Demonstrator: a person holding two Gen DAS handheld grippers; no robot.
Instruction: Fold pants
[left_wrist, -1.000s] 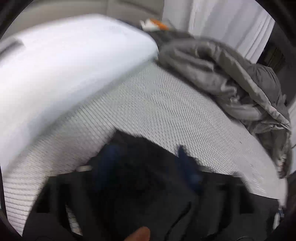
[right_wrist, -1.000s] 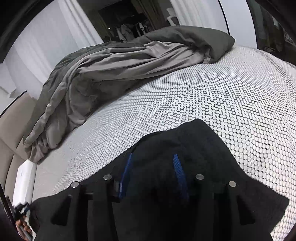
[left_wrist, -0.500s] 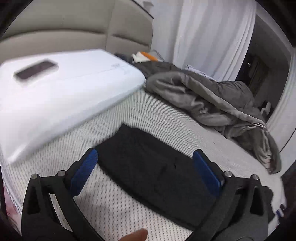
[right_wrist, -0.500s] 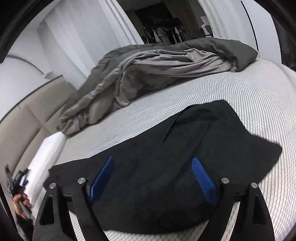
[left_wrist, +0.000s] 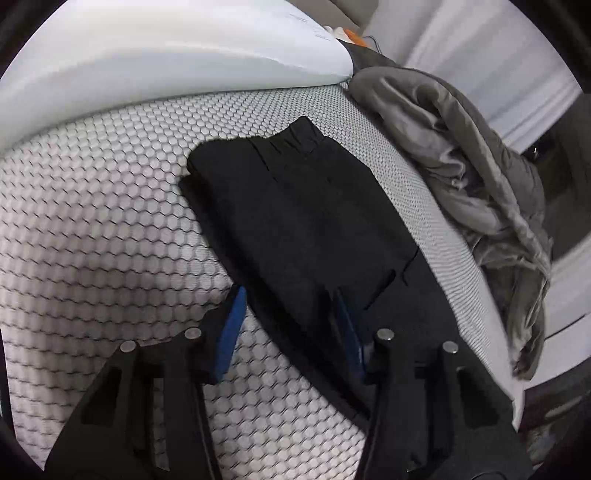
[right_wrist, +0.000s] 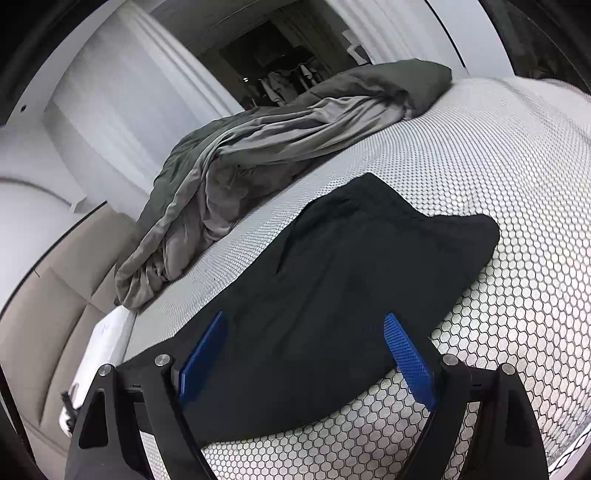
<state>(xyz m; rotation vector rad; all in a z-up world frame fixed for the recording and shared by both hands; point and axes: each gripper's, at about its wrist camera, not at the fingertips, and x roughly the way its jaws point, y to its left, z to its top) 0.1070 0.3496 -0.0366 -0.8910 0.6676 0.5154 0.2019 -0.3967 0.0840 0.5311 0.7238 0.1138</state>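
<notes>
Black pants (left_wrist: 303, 221) lie on honeycomb mattress (left_wrist: 110, 229); left claw (left_wrist: 291, 325) narrowing astride their edge; right claw (right_wrist: 306, 354) wide.

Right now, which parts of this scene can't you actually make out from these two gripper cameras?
- Left wrist view: the pants' near end, covered by the left gripper.
- Left wrist view: whether its closing jaws pinch the cloth between them.
- Right wrist view: the dark doorway's contents, too small.
- Both views: the quilt's far side, behind its own folds.

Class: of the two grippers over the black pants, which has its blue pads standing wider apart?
The right gripper: its pads stand wide; the left gripper has narrowed around the pants' edge.
</notes>
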